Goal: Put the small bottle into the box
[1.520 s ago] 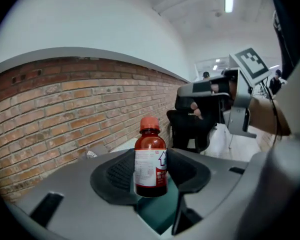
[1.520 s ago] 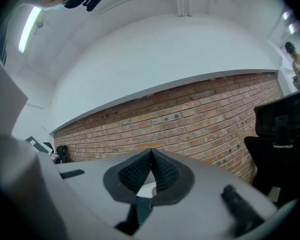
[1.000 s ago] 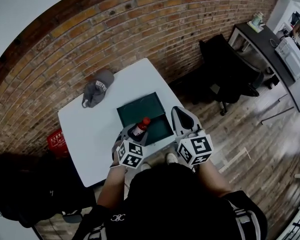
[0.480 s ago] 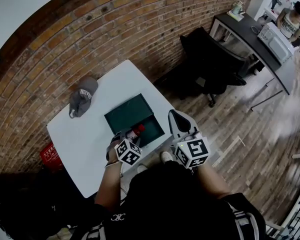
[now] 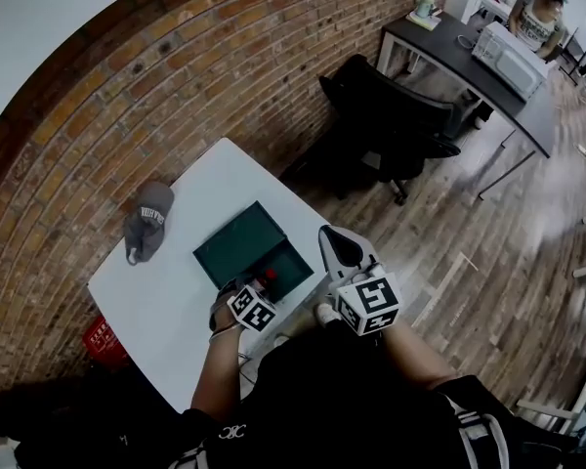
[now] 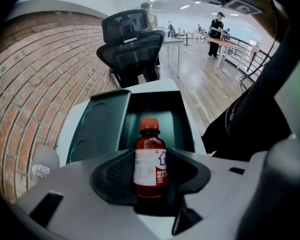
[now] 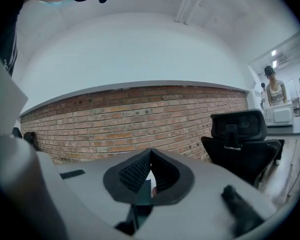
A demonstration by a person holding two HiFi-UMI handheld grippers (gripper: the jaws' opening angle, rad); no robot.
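A small brown bottle [image 6: 150, 164] with a red cap and a white label stands upright between the pads of my left gripper [image 6: 151, 155], which is shut on it. In the head view this gripper [image 5: 259, 283] hangs over the near edge of the open dark green box [image 5: 236, 244], and the bottle's cap [image 5: 271, 275] shows just above the box. The left gripper view looks into the box's hollow [image 6: 170, 115], its lid [image 6: 97, 126] lying open to the left. My right gripper [image 5: 334, 240] is held off the table's right edge, shut and empty [image 7: 150, 153].
A grey baseball cap [image 5: 146, 225] lies on the white table [image 5: 156, 291] left of the box. A black office chair [image 5: 391, 125] stands beyond the table by the brick wall. A desk with a microwave [image 5: 508, 57] and a person are far right. A red crate [image 5: 100, 338] sits below the table's left.
My left gripper has sunk with the bottle, down to the box's near edge. The head view has swung, so the table sits further left. The right gripper has barely shifted.
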